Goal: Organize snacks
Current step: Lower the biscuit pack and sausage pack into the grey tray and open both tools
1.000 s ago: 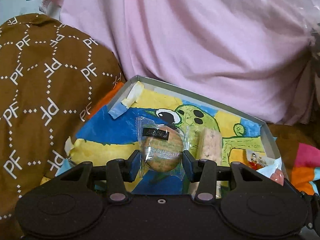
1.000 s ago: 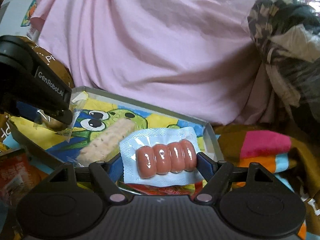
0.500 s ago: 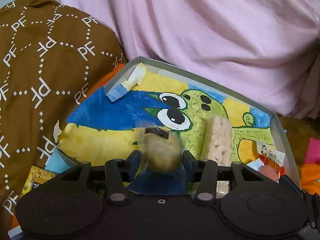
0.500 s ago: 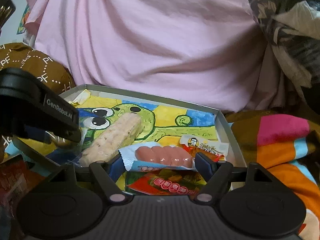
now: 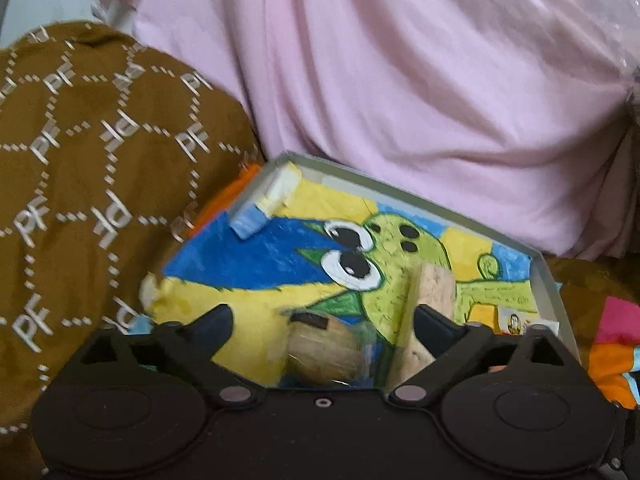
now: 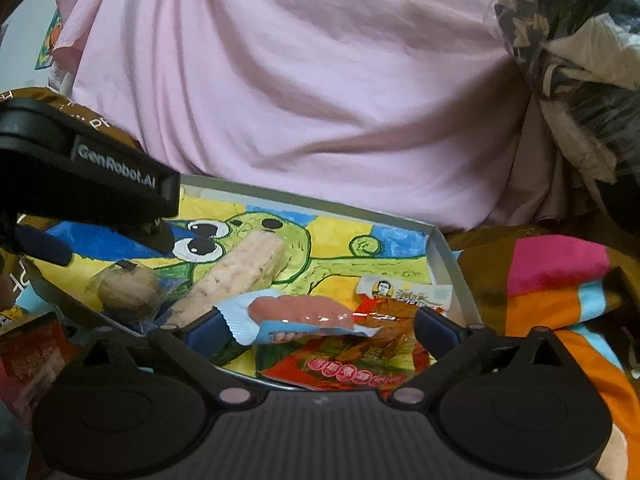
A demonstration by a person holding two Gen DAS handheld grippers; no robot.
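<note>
A shallow grey box lined with a frog drawing holds the snacks. My left gripper is open; the wrapped round cookie lies loose in the box between its fingers. A long beige cereal bar lies beside the cookie. My right gripper is open; the sausage pack lies flat between its fingers on red snack packets. The left gripper's body shows at the left of the right wrist view.
A pink cloth rises behind the box. A brown patterned blanket lies to the left, a striped colourful blanket to the right. A patterned bag sits at upper right. More red packets lie left of the box.
Both grippers opened. The left let go of the cookie, which dropped into the box. The right lowered the sausage pack and let it go onto the red packets.
</note>
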